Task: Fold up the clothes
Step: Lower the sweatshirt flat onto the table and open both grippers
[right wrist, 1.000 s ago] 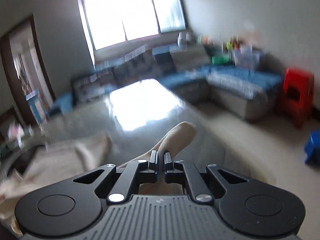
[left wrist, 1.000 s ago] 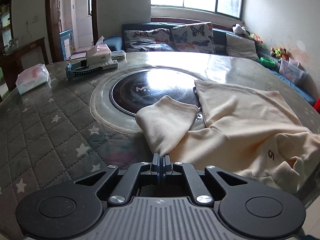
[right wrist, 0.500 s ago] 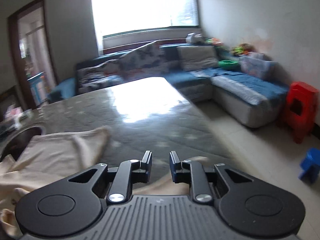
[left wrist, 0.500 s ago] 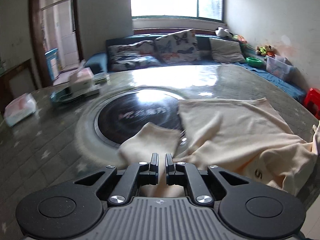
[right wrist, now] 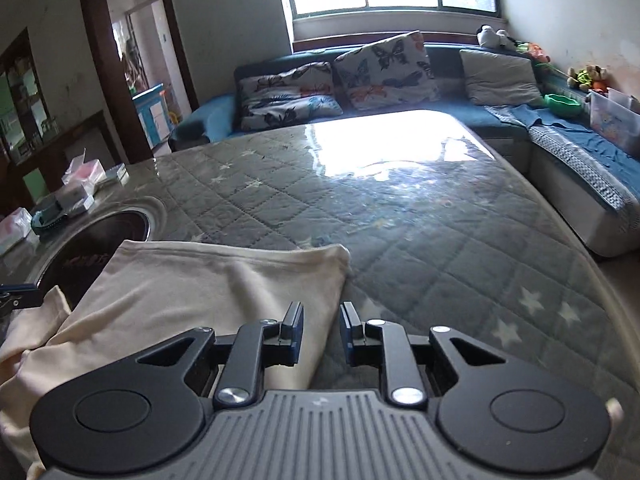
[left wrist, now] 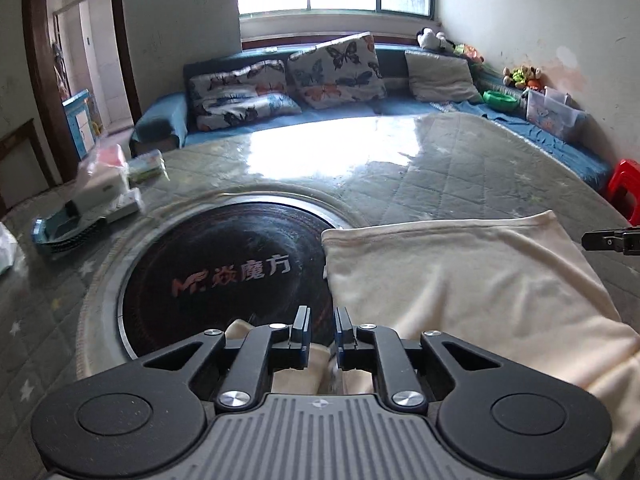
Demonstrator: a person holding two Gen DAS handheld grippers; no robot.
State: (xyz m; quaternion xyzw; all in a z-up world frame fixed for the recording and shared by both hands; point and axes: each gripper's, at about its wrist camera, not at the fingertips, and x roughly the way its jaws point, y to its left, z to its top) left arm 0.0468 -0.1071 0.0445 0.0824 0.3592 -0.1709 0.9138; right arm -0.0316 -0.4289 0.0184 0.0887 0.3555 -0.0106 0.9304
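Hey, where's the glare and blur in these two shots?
Left wrist view: window glare washes out the far quilted grey table cover; tissue boxes at left are smeared. Right wrist view: the same glare patch; the cream garment looks sharp.

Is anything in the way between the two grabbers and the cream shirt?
Nothing visible is. The cream shirt lies flat on the table, right under the left gripper and the right gripper. Both have just been opening, with no cloth pinched. The tissue boxes sit far off.
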